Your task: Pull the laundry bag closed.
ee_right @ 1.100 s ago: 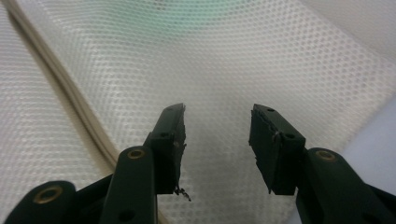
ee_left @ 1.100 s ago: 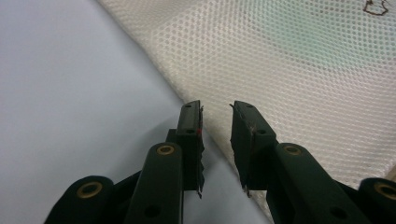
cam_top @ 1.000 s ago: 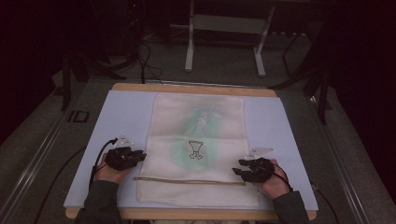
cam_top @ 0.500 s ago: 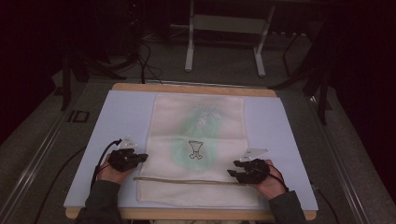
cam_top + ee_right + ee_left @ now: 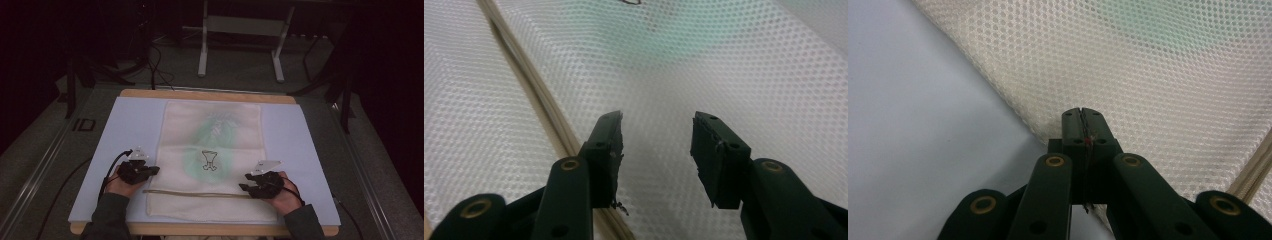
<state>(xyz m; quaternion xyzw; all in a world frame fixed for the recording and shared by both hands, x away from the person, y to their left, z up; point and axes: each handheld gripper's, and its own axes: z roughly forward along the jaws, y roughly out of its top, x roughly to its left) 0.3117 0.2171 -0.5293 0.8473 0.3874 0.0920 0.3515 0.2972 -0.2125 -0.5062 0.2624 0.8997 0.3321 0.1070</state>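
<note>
A white mesh bag [image 5: 210, 145] lies flat on a pale blue mat [image 5: 125, 130]. It has a green tint and a small dark drawing [image 5: 210, 161] at its middle, and a tan zipper [image 5: 195, 193] crosses it near the front. My left gripper [image 5: 152, 170] sits at the bag's left edge. In the left gripper view its jaws [image 5: 1081, 112] are shut, tips lying over the rim of the mesh [image 5: 1173, 75]. My right gripper [image 5: 243, 186] is at the zipper's right end. In the right gripper view it stands open [image 5: 656, 130] just above the mesh [image 5: 749, 60], the zipper [image 5: 524, 65] beside its left jaw.
The mat covers a wooden table [image 5: 200, 94] whose front edge is close to both hands. Bare mat lies left and right of the bag. Beyond the table are a dark floor, cables [image 5: 155, 65] and a white stand [image 5: 240, 30].
My right gripper has slid left onto the bag toward the zipper's end. My left gripper has edged slightly right to the bag's edge.
</note>
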